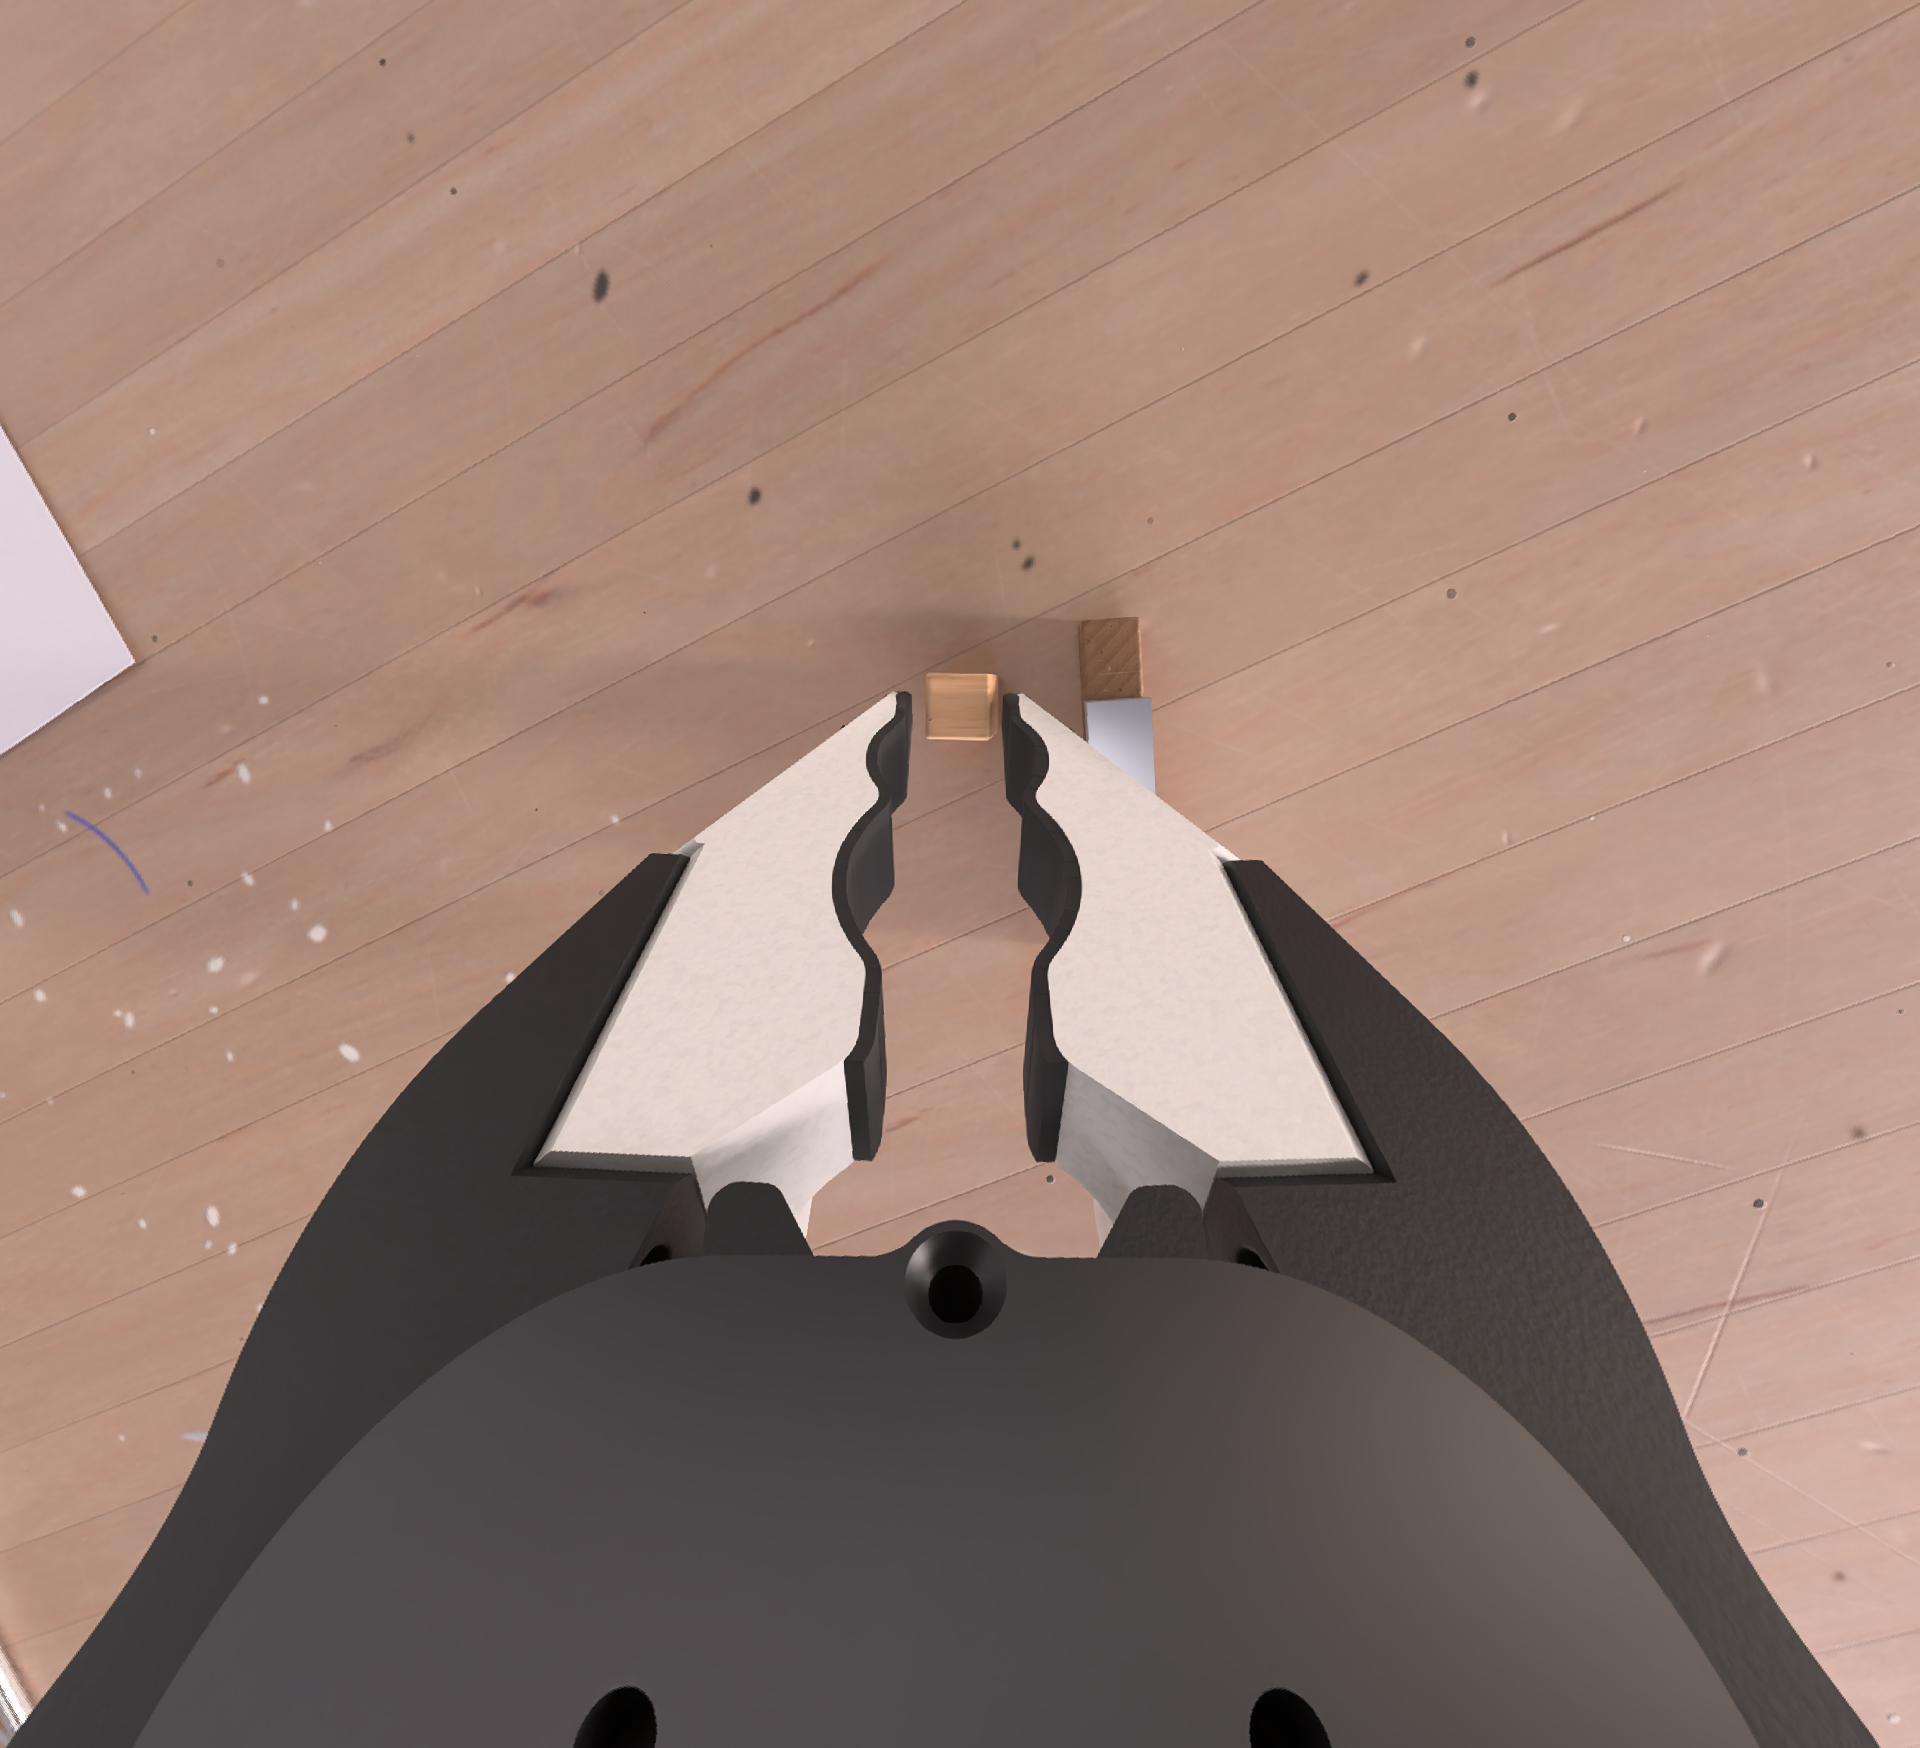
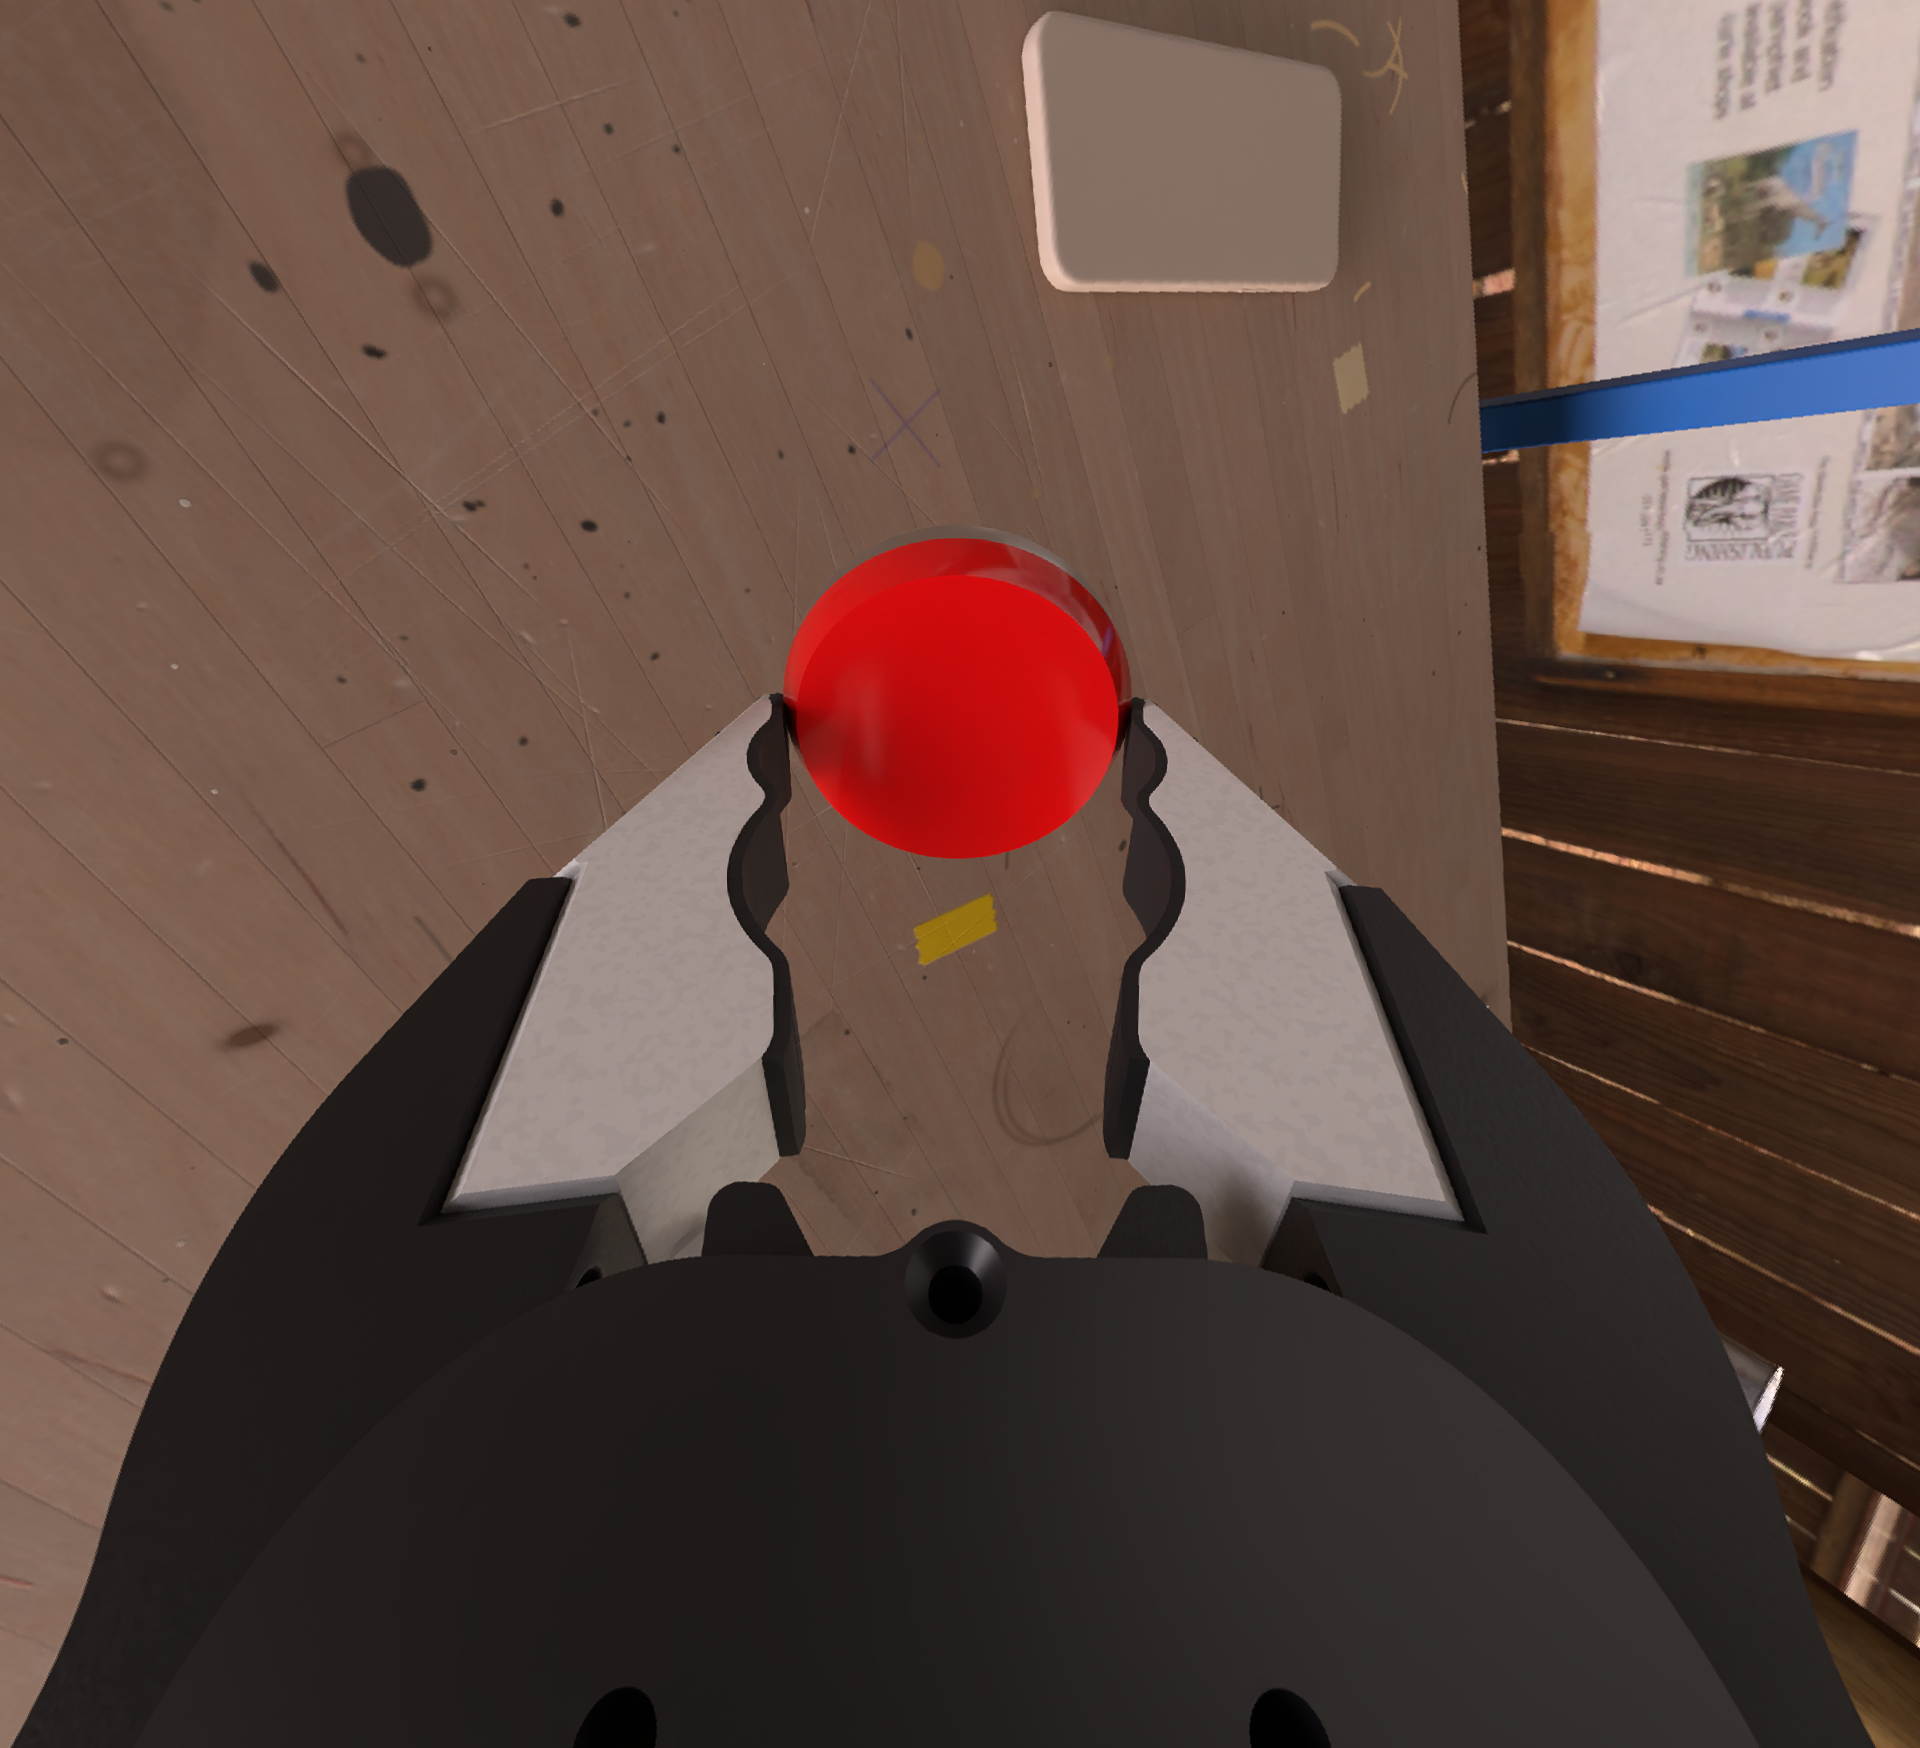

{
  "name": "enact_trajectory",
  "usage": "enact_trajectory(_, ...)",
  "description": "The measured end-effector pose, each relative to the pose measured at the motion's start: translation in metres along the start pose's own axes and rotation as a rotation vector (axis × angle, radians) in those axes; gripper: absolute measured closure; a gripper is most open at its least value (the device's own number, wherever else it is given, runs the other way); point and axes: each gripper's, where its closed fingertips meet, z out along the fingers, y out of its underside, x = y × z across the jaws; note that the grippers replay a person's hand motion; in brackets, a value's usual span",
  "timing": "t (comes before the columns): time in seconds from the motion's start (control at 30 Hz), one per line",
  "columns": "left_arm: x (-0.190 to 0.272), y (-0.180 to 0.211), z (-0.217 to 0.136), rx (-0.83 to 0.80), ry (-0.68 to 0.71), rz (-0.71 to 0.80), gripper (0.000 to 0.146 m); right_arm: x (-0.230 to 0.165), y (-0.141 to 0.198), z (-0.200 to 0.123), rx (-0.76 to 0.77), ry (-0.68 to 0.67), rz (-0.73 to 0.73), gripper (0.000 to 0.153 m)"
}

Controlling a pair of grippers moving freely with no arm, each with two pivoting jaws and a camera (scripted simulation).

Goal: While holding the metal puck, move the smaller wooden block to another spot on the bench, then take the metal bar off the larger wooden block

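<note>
R claw [image 2: 954,711] grips puck [image 2: 954,701]; L claw [image 1: 961,711] open.

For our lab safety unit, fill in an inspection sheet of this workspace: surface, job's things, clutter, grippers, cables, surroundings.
Surface: wooden bench, scratched and speckled.
Job's things: smaller wooden block just beyond the left jaws; larger wooden block beside it, metal bar against it; red metal puck held.
Clutter: beige pad, yellow tape, white sheet.
Grippers: left gripper open; right gripper shut on the puck.
Cables: nothing seen.
Surroundings: plank wall, framed poster.
</note>
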Motion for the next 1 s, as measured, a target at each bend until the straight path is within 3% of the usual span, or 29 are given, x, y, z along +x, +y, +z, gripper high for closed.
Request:
enact_trajectory(0.27, -0.007, 0.001, -0.012, 0.003, -0.045, -0.003, 0.133, -0.001, 0.0, 0.0, 0.0, -0.002, -0.003, 0.088)
enact_trajectory(0.4, -0.015, -0.016, -0.046, 0.105, -0.119, -0.019, 0.133, -0.001, -0.001, 0.001, -0.002, -0.004, -0.007, 0.088)
enact_trajectory(0.53, 0.0, -0.057, -0.104, 0.293, -0.174, 0.027, 0.133, -0.001, 0.0, 0.001, -0.005, -0.002, -0.007, 0.088)
enact_trajectory(0.67, 0.084, -0.113, -0.171, 0.544, -0.028, 0.215, 0.133, 0.002, 0.002, -0.002, 0.002, 0.006, 0.005, 0.088)
enact_trajectory(0.77, 0.173, -0.137, -0.19, 0.597, 0.129, 0.445, 0.133, 0.003, 0.004, -0.005, 0.007, 0.009, 0.013, 0.088)
enact_trajectory(0.87, 0.244, -0.139, -0.162, 0.486, 0.208, 0.677, 0.133, 0.004, 0.005, -0.006, 0.012, 0.011, 0.019, 0.088)
enact_trajectory(1.0, 0.298, -0.123, -0.095, 0.258, 0.318, 0.869, 0.133, 0.004, 0.006, -0.008, 0.013, 0.011, 0.019, 0.088)
